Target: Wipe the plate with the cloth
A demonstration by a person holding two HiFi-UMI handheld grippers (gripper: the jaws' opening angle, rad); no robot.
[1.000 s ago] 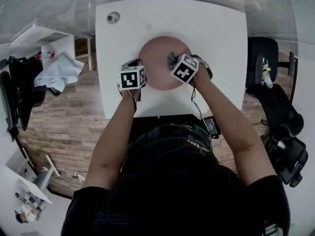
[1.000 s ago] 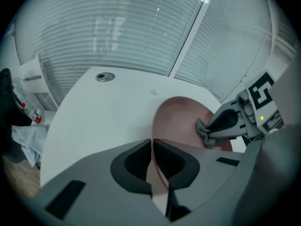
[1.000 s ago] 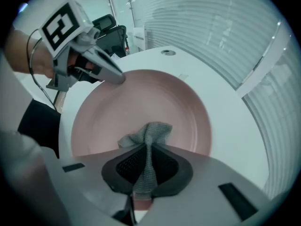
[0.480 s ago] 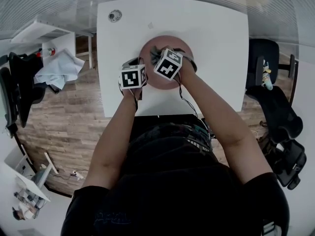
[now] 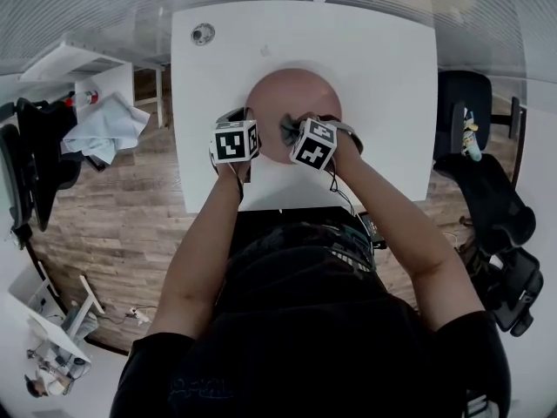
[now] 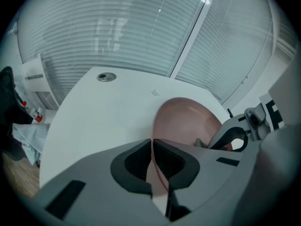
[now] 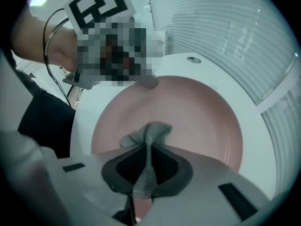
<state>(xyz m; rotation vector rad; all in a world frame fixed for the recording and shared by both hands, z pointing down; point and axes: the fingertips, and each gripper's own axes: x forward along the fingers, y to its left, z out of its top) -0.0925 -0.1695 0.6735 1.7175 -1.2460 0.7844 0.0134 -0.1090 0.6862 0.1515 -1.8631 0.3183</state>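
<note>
A pink plate (image 5: 291,90) lies in the middle of the white table (image 5: 383,59). My left gripper (image 5: 246,133) is shut on the plate's left rim (image 6: 153,147), which runs between its pads. My right gripper (image 5: 291,129) is shut on a grey cloth (image 7: 146,161); the cloth's free end (image 5: 289,127) rests on the near part of the plate's surface (image 7: 188,107). From the right gripper view, the left gripper (image 7: 141,79) meets the plate's far rim.
A round grommet (image 5: 203,33) sits in the table's far left corner. Left of the table stand a white shelf with a pale blue cloth (image 5: 100,124) and a dark chair (image 5: 26,164). Black office chairs (image 5: 496,207) stand at the right.
My right gripper swept the cloth across the plate, first to the left and farther away, then back toward the near middle. The left gripper kept its hold on the rim.
</note>
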